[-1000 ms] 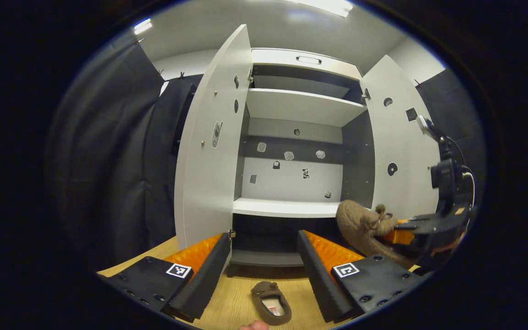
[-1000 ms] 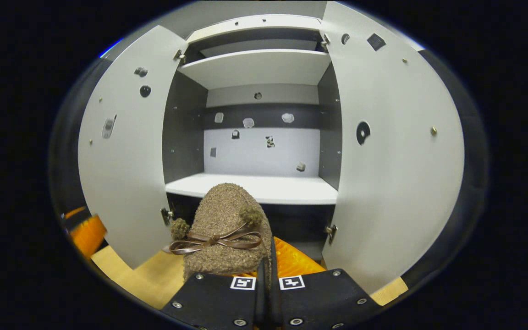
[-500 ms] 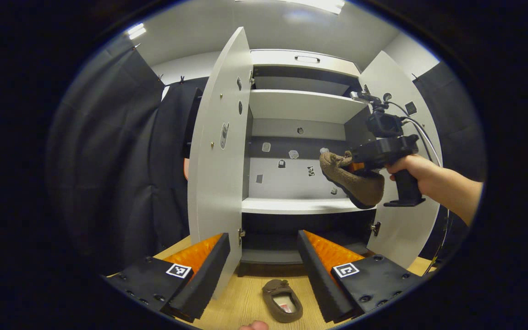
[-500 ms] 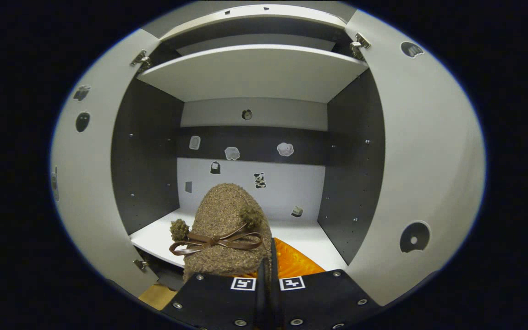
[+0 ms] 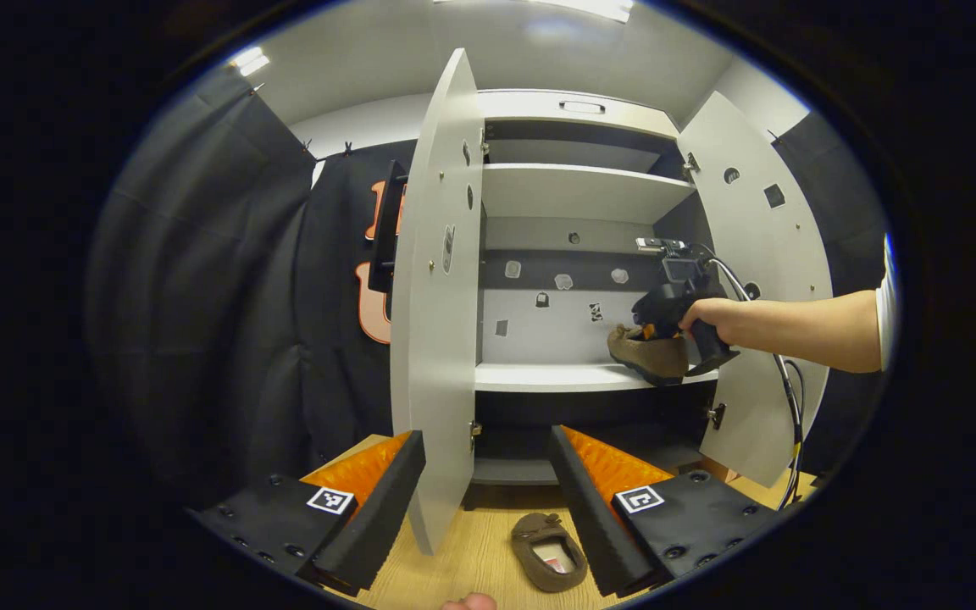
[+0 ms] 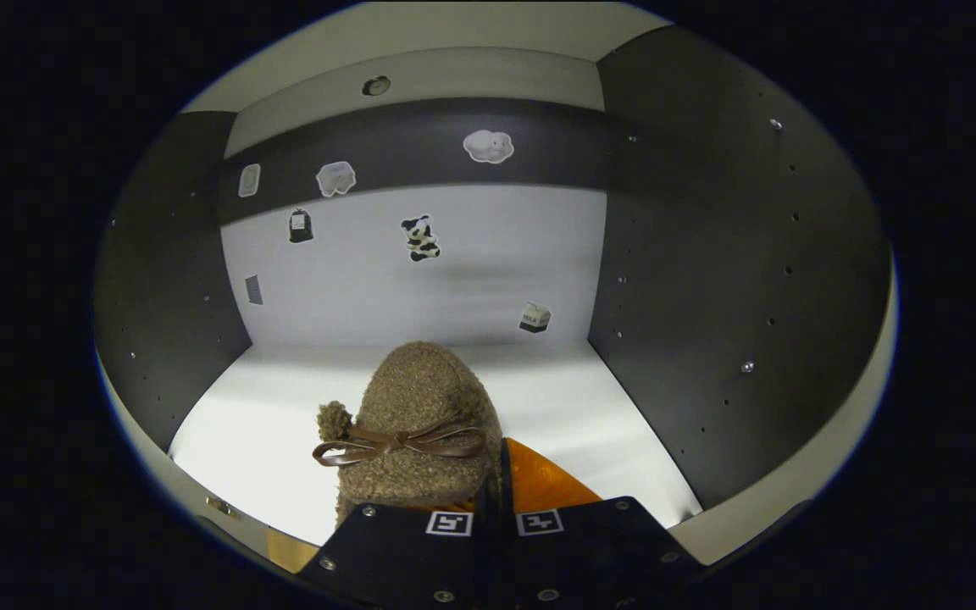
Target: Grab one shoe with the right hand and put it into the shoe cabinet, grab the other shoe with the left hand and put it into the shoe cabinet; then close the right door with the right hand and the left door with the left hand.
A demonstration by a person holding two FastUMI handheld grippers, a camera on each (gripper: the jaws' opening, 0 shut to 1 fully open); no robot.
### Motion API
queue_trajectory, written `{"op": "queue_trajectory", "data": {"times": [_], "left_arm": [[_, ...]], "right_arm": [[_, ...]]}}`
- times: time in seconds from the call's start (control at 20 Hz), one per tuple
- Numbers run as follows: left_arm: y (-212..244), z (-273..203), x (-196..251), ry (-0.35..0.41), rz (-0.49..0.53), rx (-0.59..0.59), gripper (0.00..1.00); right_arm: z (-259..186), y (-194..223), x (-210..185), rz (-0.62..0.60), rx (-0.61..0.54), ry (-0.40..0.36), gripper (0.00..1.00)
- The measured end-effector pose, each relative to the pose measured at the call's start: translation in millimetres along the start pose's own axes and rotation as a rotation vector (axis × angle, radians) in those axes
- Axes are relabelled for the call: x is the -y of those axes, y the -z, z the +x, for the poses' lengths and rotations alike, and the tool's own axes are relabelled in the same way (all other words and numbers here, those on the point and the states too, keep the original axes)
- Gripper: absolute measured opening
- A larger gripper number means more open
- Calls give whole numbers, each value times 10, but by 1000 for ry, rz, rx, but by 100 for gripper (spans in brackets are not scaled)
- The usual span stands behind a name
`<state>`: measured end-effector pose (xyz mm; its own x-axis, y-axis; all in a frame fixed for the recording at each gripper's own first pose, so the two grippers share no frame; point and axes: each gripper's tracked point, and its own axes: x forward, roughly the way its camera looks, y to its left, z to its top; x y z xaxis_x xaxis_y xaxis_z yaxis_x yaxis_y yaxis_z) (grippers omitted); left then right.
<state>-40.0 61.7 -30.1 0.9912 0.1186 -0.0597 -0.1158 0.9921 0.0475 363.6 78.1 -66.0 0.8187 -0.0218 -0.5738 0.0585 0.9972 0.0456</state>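
In the right gripper view my right gripper [image 6: 495, 500] is shut on a fuzzy brown shoe [image 6: 416, 424] with a leather bow, toe pointing into the cabinet over the white middle shelf [image 6: 607, 432]. The left gripper view shows that shoe [image 5: 645, 352] resting at the right end of the shelf [image 5: 539, 377], with the right gripper [image 5: 666, 309] and a hand behind it. My left gripper [image 5: 484, 483] is open low over the floor. The other brown shoe [image 5: 549, 551] lies on the wooden floor between its fingers [image 5: 594, 491]. Both cabinet doors stand open: left door [image 5: 437, 322], right door [image 5: 759, 288].
The cabinet has an upper shelf [image 5: 581, 191] and a dark bottom compartment [image 5: 522, 440]. Small stickers [image 6: 420, 237] dot its back wall. The left door's edge juts out close to my left gripper. Black cloth [image 5: 225, 322] hangs to the left.
My right gripper has carried the shoe deeper into the cabinet and down onto the middle shelf. The left gripper view has shifted slightly to the left; its fingers stay open.
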Motion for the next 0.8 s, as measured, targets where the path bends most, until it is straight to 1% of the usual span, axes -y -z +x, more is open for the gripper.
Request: {"op": "queue_trajectory", "data": {"times": [0.05, 0.1, 0.15, 0.2, 0.3, 0.4, 0.45, 0.5, 0.55, 0.6, 0.65, 0.7, 0.8], "left_arm": [[19, -3, -12, -2, 0, -4, 96], [22, 0, -17, -3, 0, -7, 96], [26, 4, -17, -3, -1, -9, 96], [23, 10, -23, -5, 0, -7, 96], [33, 12, -37, -8, -1, -5, 96], [84, 8, -51, -11, 0, -18, 96], [114, 5, -67, -13, 1, -25, 96], [128, 8, -71, -14, 2, -29, 96], [150, -3, -79, -16, 1, -33, 94], [163, -1, -93, -18, -2, -35, 96], [166, 2, -93, -18, -4, -37, 96], [179, 2, -87, -17, -7, -38, 96], [168, 5, -74, -13, -7, -35, 96]], "right_arm": [[56, -7, -4, 9, -11, 3, 4], [80, -7, 11, 6, -22, 8, 7], [114, 31, 26, -4, -41, 14, 8], [147, 69, 33, -13, -58, 16, 11], [169, 49, 47, -19, -51, 25, 16], [126, 45, 51, -19, -59, 20, 21], [89, 29, 59, -16, -59, 13, 25], [62, 17, 75, -14, -56, 6, 33], [27, -22, 73, -14, -46, -5, 39], [-23, -47, 80, -16, -37, -20, 58], [-77, -63, 96, -22, -31, -27, 67], [-127, -72, 113, -36, -24, -28, 80], [-233, -104, 148, -66, -2, -31, 87]]}}
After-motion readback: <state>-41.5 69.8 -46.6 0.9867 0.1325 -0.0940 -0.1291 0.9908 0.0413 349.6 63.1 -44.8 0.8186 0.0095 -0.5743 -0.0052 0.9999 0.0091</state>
